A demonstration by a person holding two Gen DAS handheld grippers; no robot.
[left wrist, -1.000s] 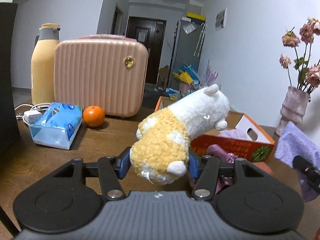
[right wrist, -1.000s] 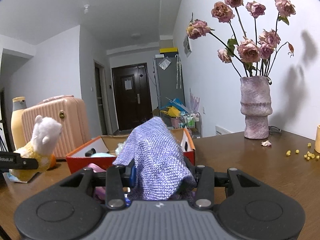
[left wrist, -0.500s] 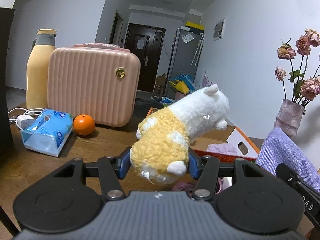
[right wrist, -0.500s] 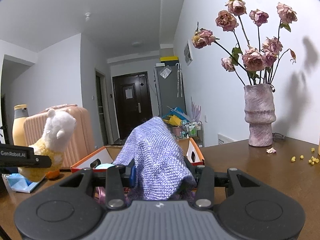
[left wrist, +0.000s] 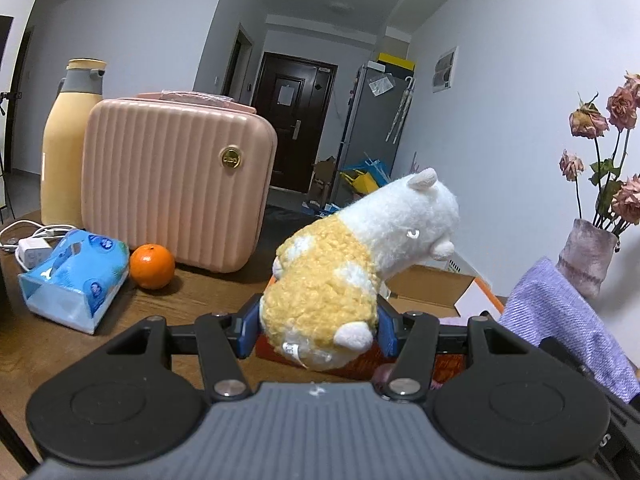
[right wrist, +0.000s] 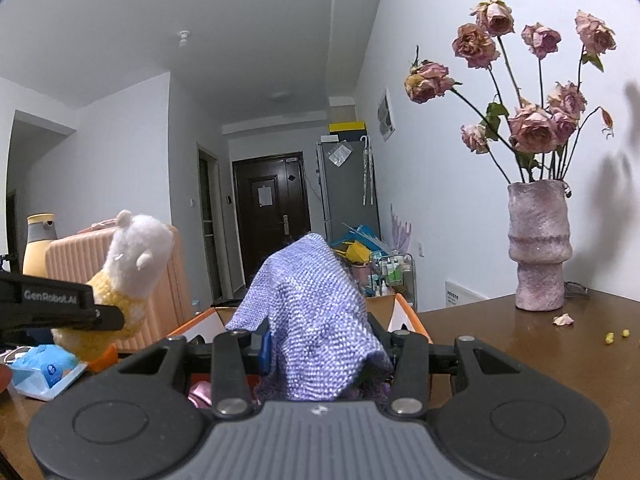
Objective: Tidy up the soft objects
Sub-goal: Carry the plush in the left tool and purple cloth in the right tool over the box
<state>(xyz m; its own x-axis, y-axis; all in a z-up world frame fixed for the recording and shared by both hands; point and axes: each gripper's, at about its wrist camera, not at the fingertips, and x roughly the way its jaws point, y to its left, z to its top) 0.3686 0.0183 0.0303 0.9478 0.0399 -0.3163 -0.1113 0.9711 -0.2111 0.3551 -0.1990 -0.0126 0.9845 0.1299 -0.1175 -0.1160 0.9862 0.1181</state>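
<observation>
Both soft things are in carriage. The left hand-held gripper [left wrist: 318, 330] pinches the plush alpaca [left wrist: 352, 268] at frame centre; the right hand-held gripper [right wrist: 326, 344] pinches the purple knit cloth [right wrist: 316, 312]. The orange box [right wrist: 412, 322] sits just behind, so each likely needs lowering inside before release.

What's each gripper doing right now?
Left gripper: closed on the plush toy.
Right gripper: closed on the purple cloth.
</observation>
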